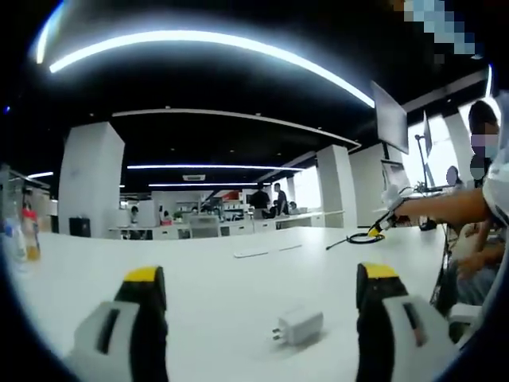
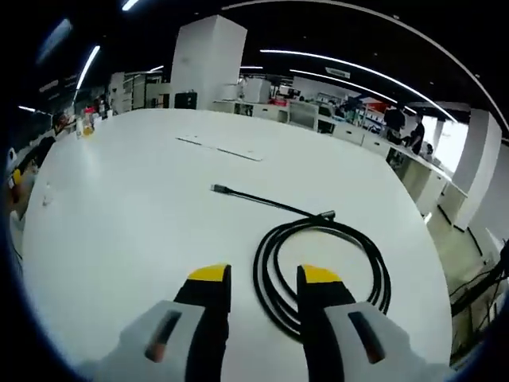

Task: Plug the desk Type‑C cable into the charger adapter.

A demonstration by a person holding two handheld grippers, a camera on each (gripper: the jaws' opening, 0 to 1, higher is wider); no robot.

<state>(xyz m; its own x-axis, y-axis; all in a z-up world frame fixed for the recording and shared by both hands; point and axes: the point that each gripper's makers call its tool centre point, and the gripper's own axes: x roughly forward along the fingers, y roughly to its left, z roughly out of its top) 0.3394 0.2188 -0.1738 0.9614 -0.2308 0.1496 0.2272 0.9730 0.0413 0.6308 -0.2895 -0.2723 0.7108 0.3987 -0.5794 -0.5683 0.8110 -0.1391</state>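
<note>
In the left gripper view, we are holding the left gripper [image 1: 260, 274] wide apart and empty above the white desk [image 1: 199, 278], the white charger adapter [image 1: 299, 326] lying between its jaws. In the right gripper view, we are keeping the right gripper [image 2: 265, 278] narrowly parted, empty, over the coiled black Type-C cable [image 2: 318, 267].

Counter [image 2: 119, 215] smooth white laminate look, slight sheen, ceiling light strips reflect faintly. Charger adapter [image 1: 300, 326] white plastic, smooth, semi-gloss, metal prongs. Type-C cable [image 2: 318, 263] black rubbery jacket, low gloss, plug end looks dark metal or plastic, can't tell. My fingers [image 2: 210, 302] matt black with yellow plastic tips, grey plastic shells behind, same on my left fingers [image 1: 145, 310]
</note>
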